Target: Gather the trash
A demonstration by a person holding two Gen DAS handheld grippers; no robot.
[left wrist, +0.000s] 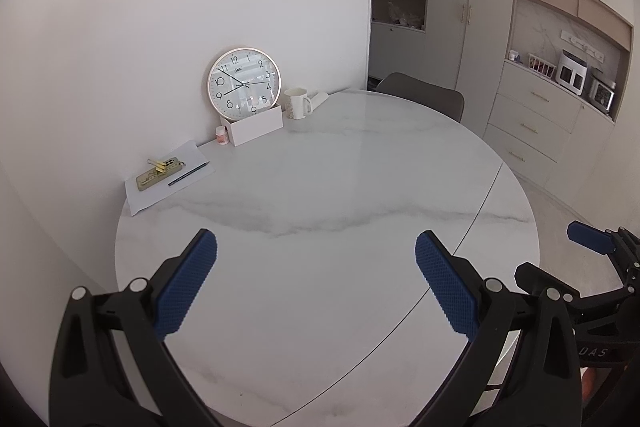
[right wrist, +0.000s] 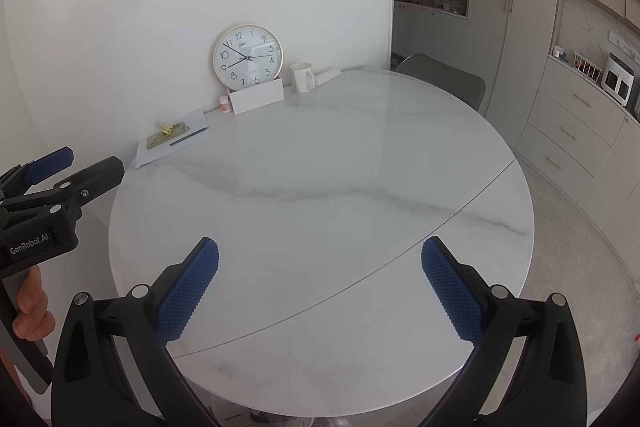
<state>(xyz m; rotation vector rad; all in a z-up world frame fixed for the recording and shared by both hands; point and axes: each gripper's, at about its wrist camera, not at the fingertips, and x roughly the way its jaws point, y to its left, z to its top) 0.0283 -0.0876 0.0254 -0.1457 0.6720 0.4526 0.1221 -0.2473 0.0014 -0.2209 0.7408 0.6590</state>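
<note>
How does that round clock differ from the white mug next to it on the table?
The clock is a flat disc with a gold rim, propped behind a white box; the mug is a cylinder with a handle, standing upright by itself. The clock looks taller and wider than the mug. Both are pale and sit near the wall.

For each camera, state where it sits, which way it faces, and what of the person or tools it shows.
Left wrist: on the left tool, facing across the marble table toward the clock; own open fingers show, right tool at right edge.
Right wrist: on the right tool, facing likewise; own open fingers show, left tool and hand at left.
Shared: table, clock, mug, white box.
</note>
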